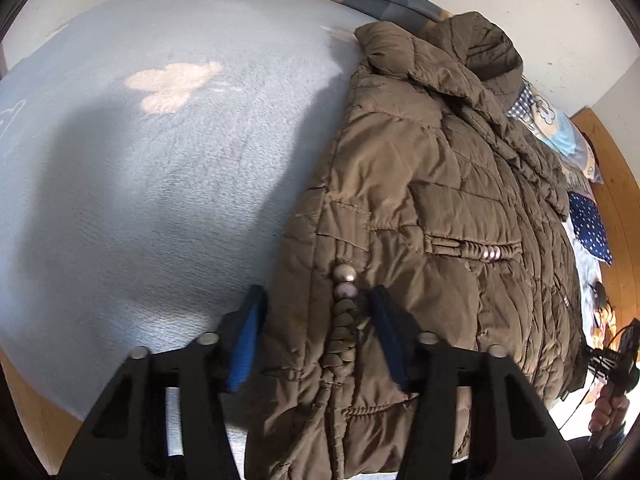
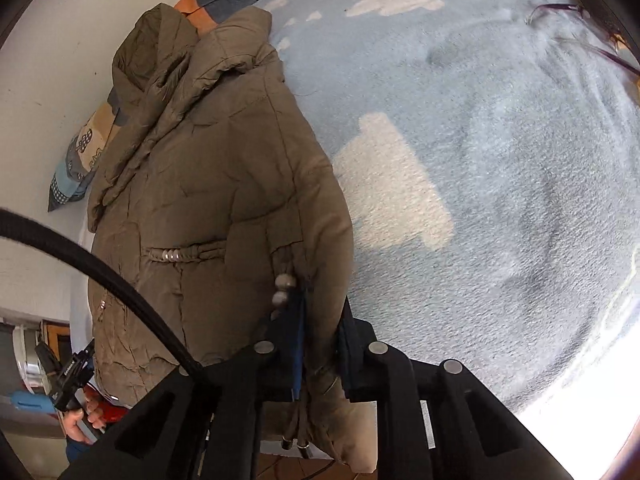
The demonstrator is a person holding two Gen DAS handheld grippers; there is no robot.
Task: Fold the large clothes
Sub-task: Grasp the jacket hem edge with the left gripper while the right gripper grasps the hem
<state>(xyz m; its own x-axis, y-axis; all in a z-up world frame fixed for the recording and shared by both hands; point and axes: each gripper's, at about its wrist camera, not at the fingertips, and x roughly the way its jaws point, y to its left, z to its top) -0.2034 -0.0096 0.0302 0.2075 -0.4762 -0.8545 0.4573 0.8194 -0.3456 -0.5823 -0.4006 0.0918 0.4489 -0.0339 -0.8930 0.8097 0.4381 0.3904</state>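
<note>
The brown coat (image 1: 432, 208) lies on the bed (image 1: 160, 184), with its bottom edge near the bed's side and its collar far off ahead of both sets of jaws. The left gripper (image 1: 316, 312) has its jaws partly open around the coat's hem, with the beads (image 1: 345, 280) between them; the blue pads sit at the cloth, but it is hard to tell if they really press it. The right gripper (image 2: 320, 320) has its jaws nearly closed, pinching a thin fold of hem by its own beads (image 2: 283, 290). The step seems to be grabbing the bottom edge to fold it up toward the collar. To do it well, both sides should bite the cloth itself (not just the bead string), then lift together, evenly, so the puffy coat does not twist. The part of the coat right under the jaws is hidden. The sleeves cannot be made out. A hand (image 1: 608, 408) shows only at the picture's edge, and the bed's corner glows too bright to see.
</note>
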